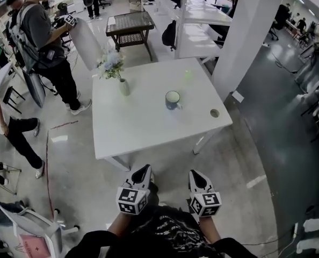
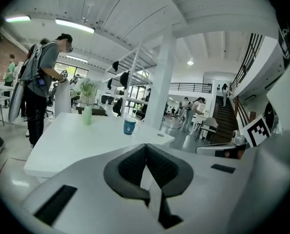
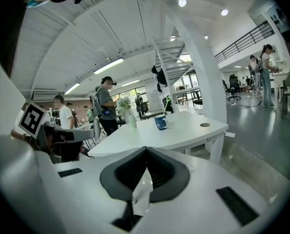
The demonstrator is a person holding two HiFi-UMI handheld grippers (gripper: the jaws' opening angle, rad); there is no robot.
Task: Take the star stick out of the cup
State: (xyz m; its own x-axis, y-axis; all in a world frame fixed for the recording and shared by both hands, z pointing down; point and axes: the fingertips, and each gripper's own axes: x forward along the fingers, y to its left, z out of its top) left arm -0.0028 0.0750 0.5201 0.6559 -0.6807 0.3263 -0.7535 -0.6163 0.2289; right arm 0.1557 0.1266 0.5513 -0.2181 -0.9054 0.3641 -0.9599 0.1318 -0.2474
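Note:
On the white table (image 1: 143, 128) stands a blue mug (image 1: 173, 99) and, behind it towards the far edge, a pale clear cup (image 1: 189, 76) with a green stick in it. The right gripper view shows the mug (image 3: 160, 123) with the green stick (image 3: 167, 104) rising beside it; its star end is too small to make out. The left gripper view shows only the mug (image 2: 129, 126). My left gripper (image 1: 142, 172) and right gripper (image 1: 196, 175) hang close to my body, short of the table's near edge. Both are shut with nothing between their pads.
A pale green vase of flowers (image 1: 116, 71) stands at the table's far left. A round cable hole (image 1: 215, 113) sits near the right corner. A white pillar (image 1: 245, 31) rises to the right. People (image 1: 46, 42) stand left of the table, and a dark side table (image 1: 130, 26) is behind it.

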